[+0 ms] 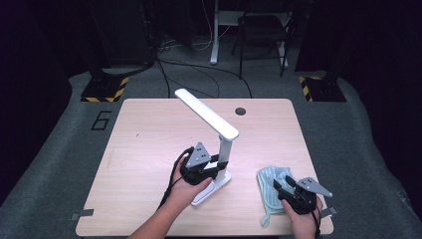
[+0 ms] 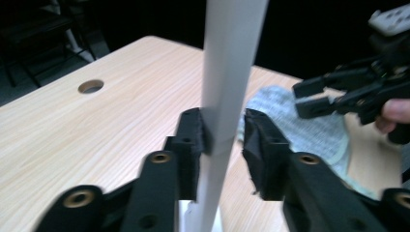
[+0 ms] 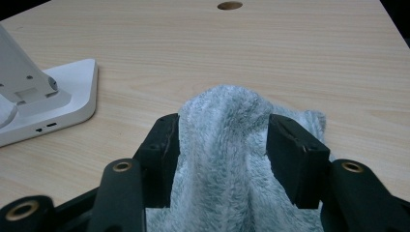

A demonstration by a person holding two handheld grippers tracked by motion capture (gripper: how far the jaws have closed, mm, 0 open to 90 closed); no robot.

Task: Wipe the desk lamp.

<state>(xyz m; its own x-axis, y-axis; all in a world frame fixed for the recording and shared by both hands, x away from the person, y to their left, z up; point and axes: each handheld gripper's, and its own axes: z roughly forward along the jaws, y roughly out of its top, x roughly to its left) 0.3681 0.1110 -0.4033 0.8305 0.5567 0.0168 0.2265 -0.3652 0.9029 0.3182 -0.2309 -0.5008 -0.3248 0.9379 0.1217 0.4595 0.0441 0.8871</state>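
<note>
A white desk lamp [image 1: 219,149] stands on the wooden table [image 1: 149,139], its long head slanting up to the left. My left gripper [image 1: 218,163] straddles the lamp's upright post [image 2: 227,72]. In the left gripper view my left gripper [image 2: 222,126] is open: one pad [image 2: 193,130] touches the post and a sliver of gap shows at the other. A pale blue fluffy cloth [image 1: 271,191] lies at the front right. My right gripper [image 3: 222,130] is shut on a raised hump of this cloth [image 3: 222,159]. The lamp base [image 3: 58,101] sits to its left.
A round cable hole [image 1: 241,111] sits near the table's far edge. The table's front edge [image 1: 209,233] is close under both hands. Behind the table are a chair [image 1: 263,30], floor cables and two stands with yellow-black striped feet [image 1: 107,89].
</note>
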